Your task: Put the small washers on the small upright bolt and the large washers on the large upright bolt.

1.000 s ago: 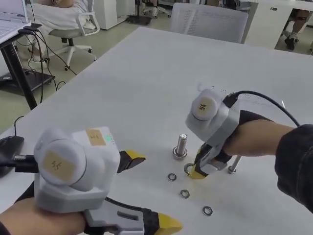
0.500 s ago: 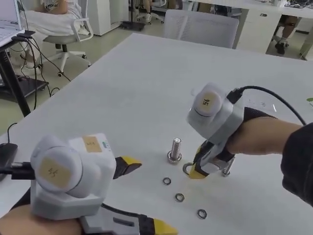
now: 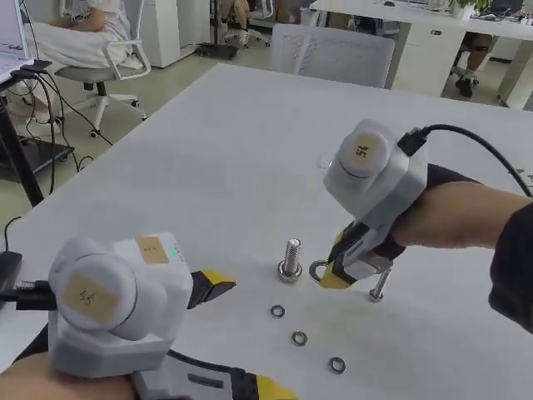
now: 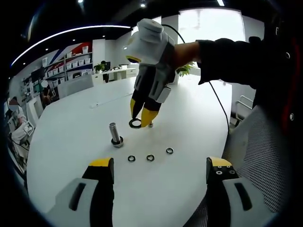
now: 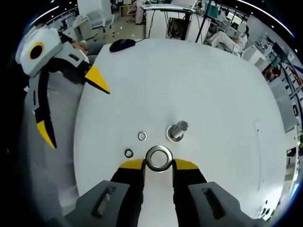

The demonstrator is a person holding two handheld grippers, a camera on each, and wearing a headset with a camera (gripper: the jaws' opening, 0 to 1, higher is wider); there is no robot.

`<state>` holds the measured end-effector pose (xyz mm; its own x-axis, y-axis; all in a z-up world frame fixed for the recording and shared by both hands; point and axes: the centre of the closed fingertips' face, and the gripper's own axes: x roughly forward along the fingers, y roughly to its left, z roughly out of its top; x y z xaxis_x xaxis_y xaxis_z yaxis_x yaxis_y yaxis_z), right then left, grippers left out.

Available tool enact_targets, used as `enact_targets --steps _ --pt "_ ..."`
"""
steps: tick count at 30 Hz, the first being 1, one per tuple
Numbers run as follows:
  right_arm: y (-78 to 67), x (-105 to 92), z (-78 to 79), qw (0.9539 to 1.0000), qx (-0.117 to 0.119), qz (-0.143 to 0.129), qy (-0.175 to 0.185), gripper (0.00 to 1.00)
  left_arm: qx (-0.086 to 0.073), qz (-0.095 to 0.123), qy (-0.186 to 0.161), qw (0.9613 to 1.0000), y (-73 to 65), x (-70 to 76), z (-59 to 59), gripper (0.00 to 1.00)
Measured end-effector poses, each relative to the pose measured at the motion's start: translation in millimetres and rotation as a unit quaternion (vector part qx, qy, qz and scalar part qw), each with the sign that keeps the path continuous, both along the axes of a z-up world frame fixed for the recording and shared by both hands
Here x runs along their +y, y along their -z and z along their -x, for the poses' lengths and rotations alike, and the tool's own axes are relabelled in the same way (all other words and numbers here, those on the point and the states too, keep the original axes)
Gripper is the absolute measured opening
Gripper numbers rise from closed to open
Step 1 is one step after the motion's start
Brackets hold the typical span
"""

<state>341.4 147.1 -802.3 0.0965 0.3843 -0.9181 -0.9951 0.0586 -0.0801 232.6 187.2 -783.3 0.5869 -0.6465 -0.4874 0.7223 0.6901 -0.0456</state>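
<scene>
**1. Left gripper** (image 3: 250,337): grey body with yellow-tipped jaws. It sits low at the near left of the white tabletop (image 3: 166,167). The jaws are spread wide with nothing between them, and it is well apart from both bolts.

**2. Three small steel washers** (image 3: 299,337): these lie flat on the tabletop in a loose diagonal row, each apart from its neighbour. They are near the large bolt's foot (the left gripper view puts them just beyond its own two tips).

**3. Large upright bolt** (image 3: 290,260): threaded steel, standing on its head with its long axis vertical. Its tip is bare.

**4. Large steel washer** (image 3: 319,270): held in the right gripper (image 3: 333,275), whose jaws are closed across the ring's outer edge with the hole left free. It is carried clear of the tabletop, just beside the large bolt's shank on its right and not touching it. Its height relative to the bolt's tip is hard to judge, since the views disagree.
- **Relation for the coming move:** seen along the right gripper's jaws, the bolt (image 5: 176,130) stands just ahead and slightly to the right of the ring (image 5: 159,158).
- **Judgement:** the ring's hole likely needs centring over the bolt's vertical axis, above the tip, before it is lowered. The right gripper is much the nearer of the two.

**5. Small upright bolt** (image 3: 379,283): slim steel, just right of the right gripper's jaws. It carries no washers.
</scene>
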Motion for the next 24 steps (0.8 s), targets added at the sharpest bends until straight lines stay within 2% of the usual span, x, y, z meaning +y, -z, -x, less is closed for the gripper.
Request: enact_targets --steps 12,24 --pt "-20.2 14.6 -8.6 0.9996 -0.023 -0.019 -0.004 0.23 0.0 -0.001 -0.002 1.0 0.0 1.8 -0.1 0.8" --pt "-23.4 35.0 -24.8 0.9988 -0.035 -0.032 -0.013 0.23 0.002 -0.002 -0.008 1.0 1.0 4.2 -1.3 0.8"
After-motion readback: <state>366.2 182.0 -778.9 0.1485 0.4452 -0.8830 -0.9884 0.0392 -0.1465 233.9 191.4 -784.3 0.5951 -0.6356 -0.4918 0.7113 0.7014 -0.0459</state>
